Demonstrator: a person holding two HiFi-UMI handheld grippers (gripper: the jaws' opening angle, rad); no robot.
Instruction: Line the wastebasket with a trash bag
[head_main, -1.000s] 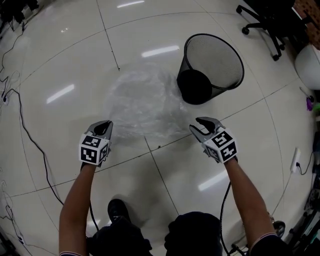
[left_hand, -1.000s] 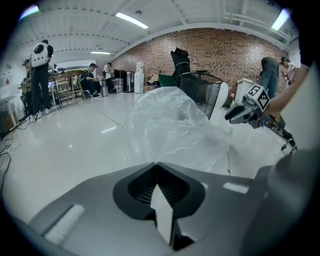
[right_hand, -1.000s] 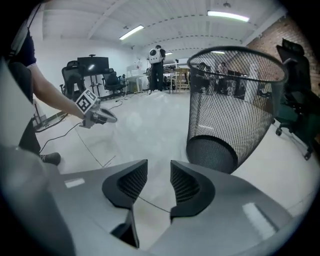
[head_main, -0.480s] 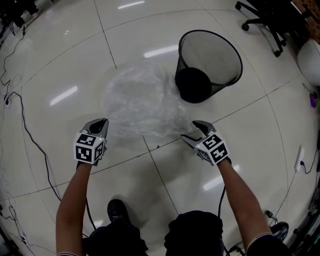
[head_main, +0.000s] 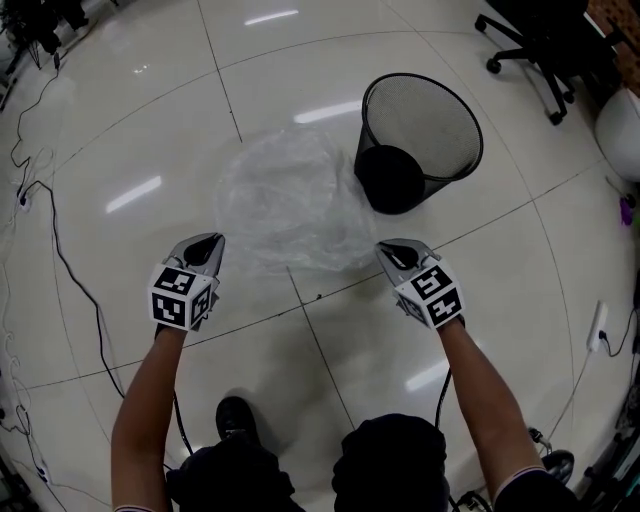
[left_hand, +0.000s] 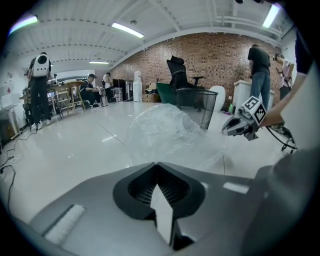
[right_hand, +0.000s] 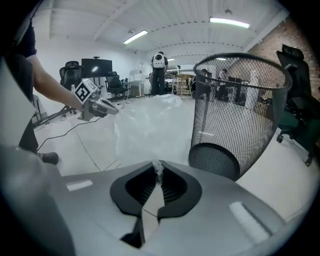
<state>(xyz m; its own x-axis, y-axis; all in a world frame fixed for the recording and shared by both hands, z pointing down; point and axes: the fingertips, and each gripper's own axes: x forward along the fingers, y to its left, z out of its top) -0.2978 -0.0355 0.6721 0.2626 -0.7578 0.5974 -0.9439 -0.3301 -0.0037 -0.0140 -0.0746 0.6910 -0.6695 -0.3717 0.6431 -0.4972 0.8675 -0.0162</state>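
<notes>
Both tongs are clamped tight on the trash bag's (head_main: 290, 205) near edge: the left gripper (head_main: 205, 245) was already holding it, and the right gripper (head_main: 392, 250), agape a moment ago, has just snapped closed on the film. The bag is spread over the floor (head_main: 120, 120) just beside the mesh wastebasket (head_main: 420, 140), seemingly ready for lifting over its rim.

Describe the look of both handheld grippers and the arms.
The grey, beak-shaped left gripper and right gripper each carry a white cube with black square markers. A thin dark cable trails from the right one. Forearms are bare, with dark short sleeves.

Grey left claw (head_main: 205, 246) and right claw (head_main: 392, 250) bear black-white marker cubes (head_main: 182, 296); black shoe (head_main: 234, 418).
</notes>
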